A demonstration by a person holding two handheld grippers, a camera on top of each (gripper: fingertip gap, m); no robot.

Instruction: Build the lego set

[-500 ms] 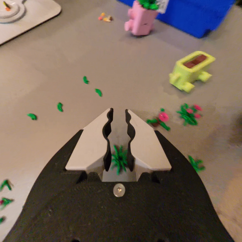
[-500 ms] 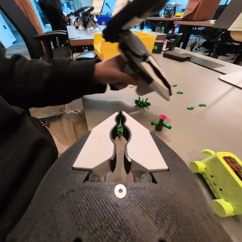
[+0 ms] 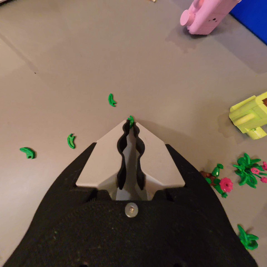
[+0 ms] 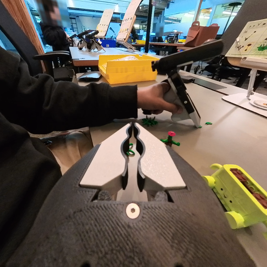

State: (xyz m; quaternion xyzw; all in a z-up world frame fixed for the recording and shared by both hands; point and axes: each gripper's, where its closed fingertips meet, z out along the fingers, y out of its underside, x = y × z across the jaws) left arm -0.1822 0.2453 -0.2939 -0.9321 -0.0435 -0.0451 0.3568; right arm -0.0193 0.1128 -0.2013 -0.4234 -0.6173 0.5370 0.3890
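Grey bench [image 3: 86, 57], broad and matt, carrying all pieces; yellow bin [image 4: 127, 69] at its far side, beyond the person's dark sleeve [image 4: 72, 98]; instruction stand [image 4: 251, 47] at the far right edge; pink lego planter [image 3: 202, 15] lying near a blue box [image 3: 254, 20]; lime lego planter [image 3: 248, 117], brown studs inside, resting just beside the right claw [image 4: 132, 127], whose tips are pressed together with nothing between them, hovering above the bench's near edge; left claw [image 3: 131, 122], held in a hand [image 4: 156, 99], tilted steeply with tips down on the bench and clamped on one small green leaf piece [image 3: 131, 120]; leafy plant with pink blossoms [image 3: 248, 172]; brown stem with pink flower [image 3: 225, 184] close by; green frond cluster [image 3: 247, 239] nearer the person; three loose green leaf pieces lying apart on the bench: one just ahead of the tips [image 3: 111, 100], two to the left [image 3: 71, 140] [image 3: 28, 152].
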